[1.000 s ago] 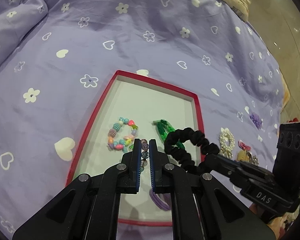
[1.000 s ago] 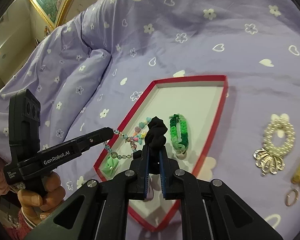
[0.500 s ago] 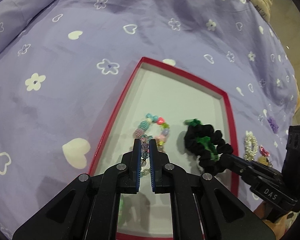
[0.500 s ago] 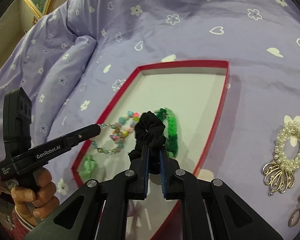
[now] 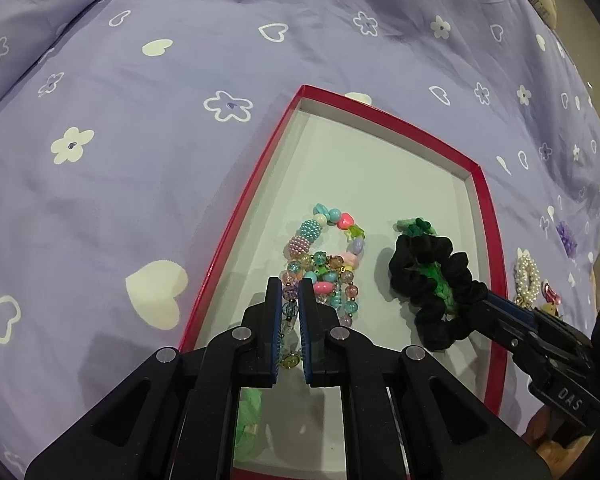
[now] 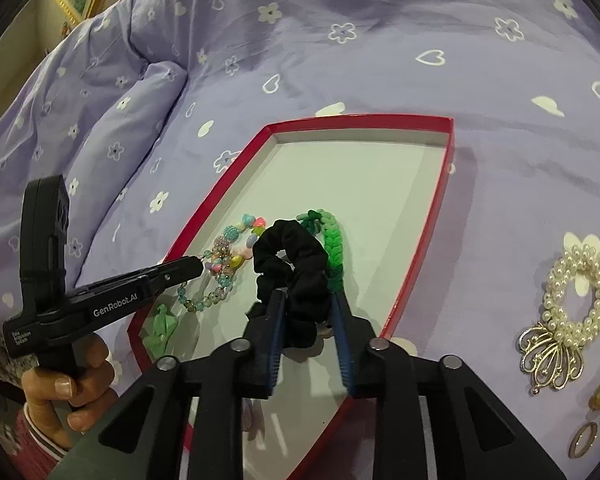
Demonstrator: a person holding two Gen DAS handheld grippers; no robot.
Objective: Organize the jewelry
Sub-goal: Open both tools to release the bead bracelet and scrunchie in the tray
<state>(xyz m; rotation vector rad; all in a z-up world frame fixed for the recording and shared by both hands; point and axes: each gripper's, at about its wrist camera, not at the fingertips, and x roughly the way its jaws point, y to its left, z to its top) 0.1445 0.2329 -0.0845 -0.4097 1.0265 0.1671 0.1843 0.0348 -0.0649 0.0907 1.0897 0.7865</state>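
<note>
My left gripper (image 5: 290, 312) was clamped on the clear bead strand (image 5: 288, 318). My right gripper (image 6: 306, 326) had just been opening, black scrunchie (image 6: 296, 272) loose between its jaws, lying in the red tray (image 6: 420, 240) over the green bracelet (image 6: 334, 252), at 3 o'clock from the pastel bracelet (image 5: 328, 248).

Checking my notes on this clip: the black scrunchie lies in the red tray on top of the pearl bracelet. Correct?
Not quite. The black scrunchie lies in the red tray on the green braided bracelet, as the right wrist view shows. The pearl bracelet sits outside, on the bedspread.
</note>
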